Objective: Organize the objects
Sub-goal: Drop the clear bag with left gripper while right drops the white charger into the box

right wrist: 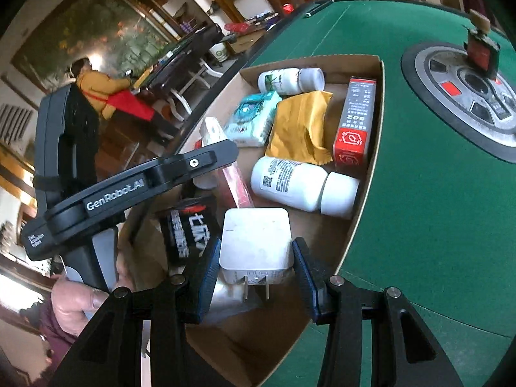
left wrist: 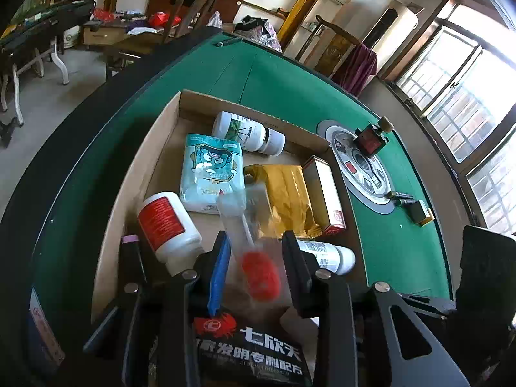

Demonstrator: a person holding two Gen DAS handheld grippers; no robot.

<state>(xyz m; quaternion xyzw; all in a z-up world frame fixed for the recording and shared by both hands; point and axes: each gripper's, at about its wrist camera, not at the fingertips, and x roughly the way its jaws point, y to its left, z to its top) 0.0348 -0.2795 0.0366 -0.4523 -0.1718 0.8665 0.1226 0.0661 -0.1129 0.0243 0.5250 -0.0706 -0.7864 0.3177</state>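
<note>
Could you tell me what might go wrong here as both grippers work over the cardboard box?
The right gripper carries a white plug adapter over the white bottle; dropped there, it may land on the bottle. The bagged red brush looks blurred and loose between the left gripper's jaws. Both grippers crowd one end of the cardboard box and could collide.

Table felt (left wrist: 403, 258) deep green, black rim. Cardboard box (left wrist: 167, 122) plain tan-brown. Tissue pack (left wrist: 211, 171) pale teal and white, cartoon face printed in darker teal. Padded envelope (right wrist: 300, 125) mustard yellow. Tall carton (right wrist: 353, 122) grey above, red below with white emblem. 1 bottle (left wrist: 167, 225) white with red label; another (right wrist: 300, 183) white with fine black print. Charger (right wrist: 256, 238) white. Black pouch (left wrist: 251, 351) with white characters, red crest. Gripper pads (right wrist: 209, 277) blue.
</note>
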